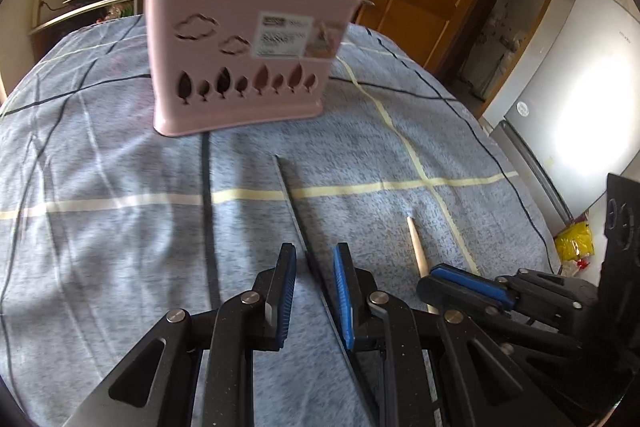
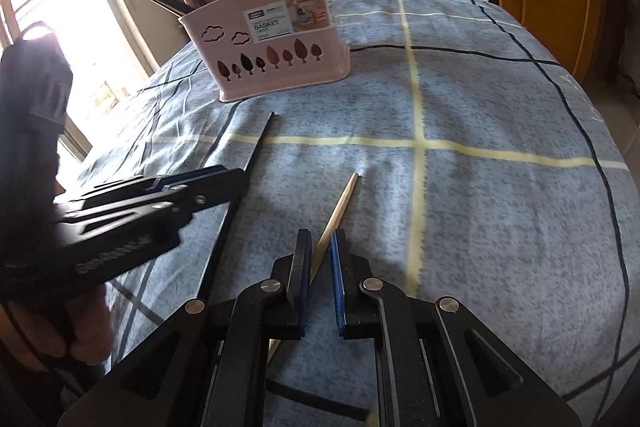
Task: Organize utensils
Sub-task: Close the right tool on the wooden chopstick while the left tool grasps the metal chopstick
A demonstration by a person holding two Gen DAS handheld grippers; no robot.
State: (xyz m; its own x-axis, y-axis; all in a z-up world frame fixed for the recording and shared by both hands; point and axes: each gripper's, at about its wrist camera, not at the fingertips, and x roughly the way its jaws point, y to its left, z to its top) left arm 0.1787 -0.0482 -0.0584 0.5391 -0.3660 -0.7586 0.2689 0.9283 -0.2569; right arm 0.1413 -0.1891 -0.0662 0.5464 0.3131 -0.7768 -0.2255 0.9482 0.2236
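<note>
Right now our left gripper (image 1: 315, 267) and right gripper (image 2: 320, 251), jaws apart, straddle the black chopstick (image 1: 290, 195) and wooden chopstick (image 2: 340, 211) lying short of the pink utensil basket (image 2: 276, 43); thin sticks could roll off-centre and slip when closing.

The pink basket (image 1: 244, 55) is motion-blurred at upper centre, its label unreadable. The near end of the wooden chopstick (image 2: 335, 217) disappears behind the right tongs (image 2: 320, 255). The black chopstick (image 1: 296, 211) runs under the left tongs (image 1: 316, 267).
</note>
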